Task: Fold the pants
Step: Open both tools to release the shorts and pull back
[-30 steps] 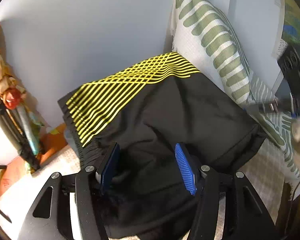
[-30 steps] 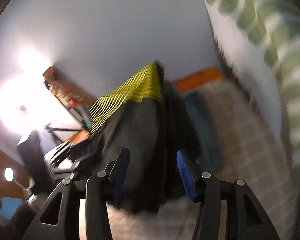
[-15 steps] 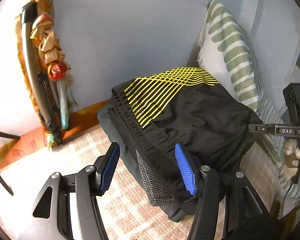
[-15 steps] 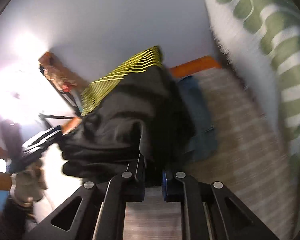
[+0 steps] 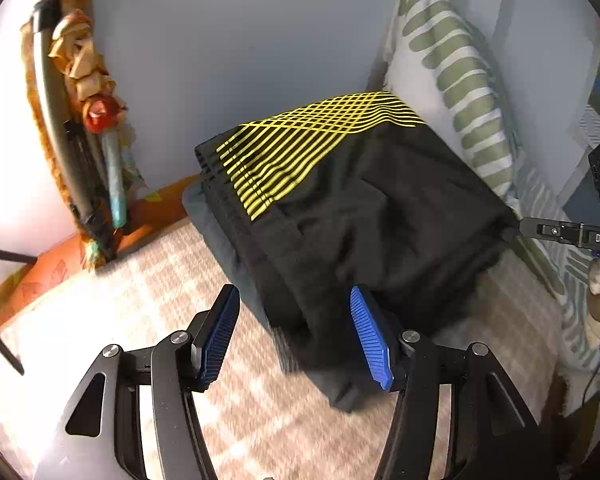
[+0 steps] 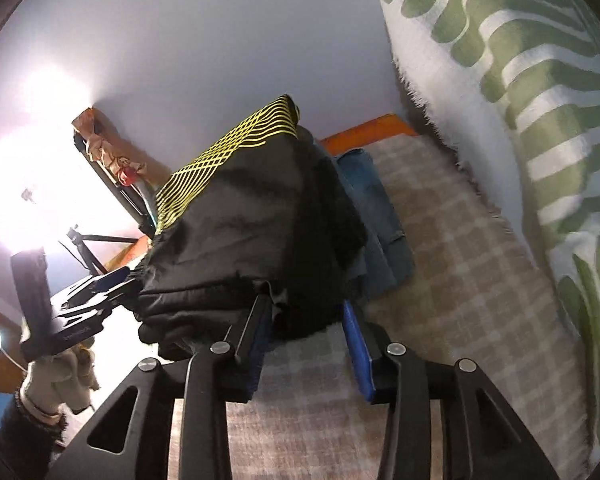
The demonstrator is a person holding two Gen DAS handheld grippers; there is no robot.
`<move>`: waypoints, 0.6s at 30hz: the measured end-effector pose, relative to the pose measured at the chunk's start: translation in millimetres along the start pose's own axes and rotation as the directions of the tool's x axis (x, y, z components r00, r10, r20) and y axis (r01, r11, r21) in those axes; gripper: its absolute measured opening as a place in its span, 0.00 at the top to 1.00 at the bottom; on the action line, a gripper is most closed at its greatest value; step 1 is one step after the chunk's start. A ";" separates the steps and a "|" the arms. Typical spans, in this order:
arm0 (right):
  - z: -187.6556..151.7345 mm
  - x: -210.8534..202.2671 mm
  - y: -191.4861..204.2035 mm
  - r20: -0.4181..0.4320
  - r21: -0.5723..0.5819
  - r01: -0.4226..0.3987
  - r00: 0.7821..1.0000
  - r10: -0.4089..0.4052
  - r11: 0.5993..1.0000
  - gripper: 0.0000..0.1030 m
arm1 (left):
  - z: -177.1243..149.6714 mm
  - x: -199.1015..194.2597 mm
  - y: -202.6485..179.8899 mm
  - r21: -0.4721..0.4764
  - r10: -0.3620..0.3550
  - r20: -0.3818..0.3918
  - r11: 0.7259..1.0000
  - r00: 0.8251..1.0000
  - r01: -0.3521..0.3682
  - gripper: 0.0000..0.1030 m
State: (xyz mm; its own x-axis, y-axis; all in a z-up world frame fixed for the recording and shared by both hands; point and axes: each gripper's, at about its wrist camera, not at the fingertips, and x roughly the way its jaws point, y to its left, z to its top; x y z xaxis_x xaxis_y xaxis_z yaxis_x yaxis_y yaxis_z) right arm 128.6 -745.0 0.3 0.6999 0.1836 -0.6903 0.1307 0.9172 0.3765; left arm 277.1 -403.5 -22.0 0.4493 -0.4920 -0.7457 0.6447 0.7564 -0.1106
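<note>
Folded black pants (image 5: 372,224) with a yellow line pattern lie on top of a pile of folded clothes on a checked bedspread (image 5: 148,312). My left gripper (image 5: 296,340) is open and empty just in front of the pile's near edge. In the right wrist view the black pants (image 6: 252,216) top the pile from the side. My right gripper (image 6: 306,332) is open, its jaws around the pile's near lower edge. The left gripper also shows in the right wrist view (image 6: 96,292), at the pile's left edge.
A green-and-white patterned pillow (image 5: 460,80) leans on the wall behind the pile and fills the right of the right wrist view (image 6: 540,120). Blue jeans (image 6: 376,208) lie under the pile. A wrapped bed post (image 5: 80,128) stands at the left. An orange sheet edge (image 5: 60,260) runs along the wall.
My left gripper has drawn back from the pants, open all along. My right gripper was open, shut on the pile's edge half a second ago, and has now opened again.
</note>
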 end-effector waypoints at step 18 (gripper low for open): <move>-79.7 -85.4 118.5 0.268 -0.238 0.199 0.954 -0.133 0.951 0.16 | -44.9 -133.1 -18.1 -0.089 0.051 0.210 0.995 0.976 -0.033 0.26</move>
State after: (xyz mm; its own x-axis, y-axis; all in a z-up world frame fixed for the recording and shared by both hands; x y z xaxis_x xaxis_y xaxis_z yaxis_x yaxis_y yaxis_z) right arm 28.4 -623.8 54.6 0.8386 -0.0414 -0.5432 0.0964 0.9926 0.0732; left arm 177.9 -332.4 49.7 0.6012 -0.5321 -0.5961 0.5718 0.8076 -0.1442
